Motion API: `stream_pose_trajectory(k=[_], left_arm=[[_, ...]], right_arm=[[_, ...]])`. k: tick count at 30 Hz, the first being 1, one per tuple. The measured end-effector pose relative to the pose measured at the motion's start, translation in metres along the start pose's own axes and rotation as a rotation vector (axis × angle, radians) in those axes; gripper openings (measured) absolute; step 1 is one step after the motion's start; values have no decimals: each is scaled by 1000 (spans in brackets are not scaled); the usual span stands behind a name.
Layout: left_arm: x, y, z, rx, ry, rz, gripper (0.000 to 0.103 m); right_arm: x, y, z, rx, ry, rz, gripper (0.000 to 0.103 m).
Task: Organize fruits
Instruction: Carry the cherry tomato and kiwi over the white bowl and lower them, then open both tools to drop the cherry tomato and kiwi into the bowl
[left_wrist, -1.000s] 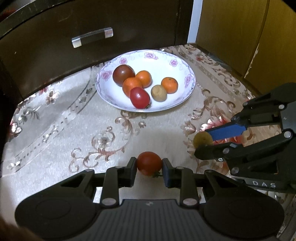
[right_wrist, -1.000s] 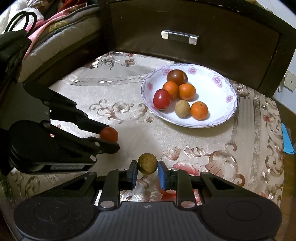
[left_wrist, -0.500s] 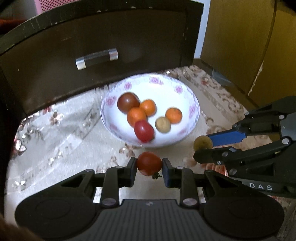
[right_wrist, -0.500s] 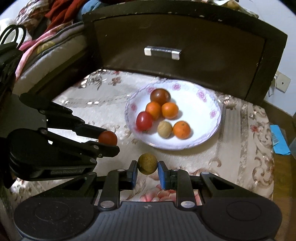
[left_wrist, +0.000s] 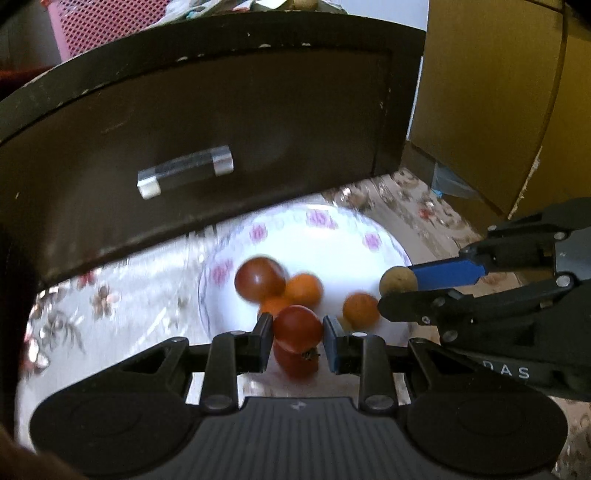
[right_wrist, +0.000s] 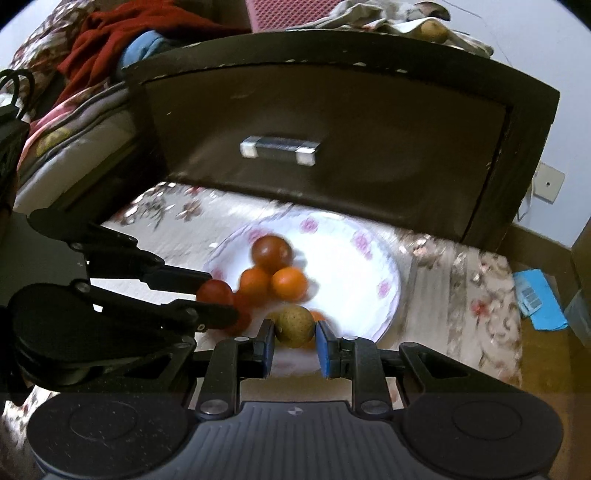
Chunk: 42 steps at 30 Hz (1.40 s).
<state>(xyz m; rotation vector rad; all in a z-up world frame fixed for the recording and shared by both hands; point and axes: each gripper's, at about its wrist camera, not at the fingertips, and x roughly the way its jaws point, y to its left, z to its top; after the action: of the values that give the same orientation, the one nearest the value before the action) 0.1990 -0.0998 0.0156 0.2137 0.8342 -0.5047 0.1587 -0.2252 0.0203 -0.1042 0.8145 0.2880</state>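
My left gripper (left_wrist: 297, 338) is shut on a red tomato (left_wrist: 297, 326) and holds it above the near edge of the white flowered bowl (left_wrist: 314, 229). My right gripper (right_wrist: 294, 338) is shut on a small brown-green round fruit (right_wrist: 294, 325), held above the bowl's (right_wrist: 369, 254) near rim. The bowl holds a dark red tomato (right_wrist: 271, 253), oranges (right_wrist: 289, 283) and another red tomato (left_wrist: 295, 363) partly hidden behind the grippers. The right gripper with its fruit (left_wrist: 398, 279) shows at the right of the left wrist view; the left gripper with its tomato (right_wrist: 214, 291) shows at the left of the right wrist view.
A dark drawer front with a clear handle (left_wrist: 184, 177) stands right behind the bowl. The bowl rests on a floral cloth (right_wrist: 476, 295). A wooden cabinet (left_wrist: 498, 92) is to the right. Bedding and clothes (right_wrist: 74, 74) lie to the left. A blue packet (right_wrist: 535, 299) lies at the cloth's right edge.
Both grippers have moved forward with their fruit, from over the cloth to over the bowl's near edge. The bowl and drawer now appear closer and blurred.
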Motion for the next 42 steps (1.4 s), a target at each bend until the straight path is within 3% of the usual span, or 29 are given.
stream_pose_trajectory(k=[11, 42], left_arm=[[26, 2, 21, 23, -4, 20, 37], [45, 1, 34, 28, -8, 30, 38]], right_arm=[[22, -28, 14, 49, -8, -4, 21], [42, -40, 15, 63, 1, -4, 23]])
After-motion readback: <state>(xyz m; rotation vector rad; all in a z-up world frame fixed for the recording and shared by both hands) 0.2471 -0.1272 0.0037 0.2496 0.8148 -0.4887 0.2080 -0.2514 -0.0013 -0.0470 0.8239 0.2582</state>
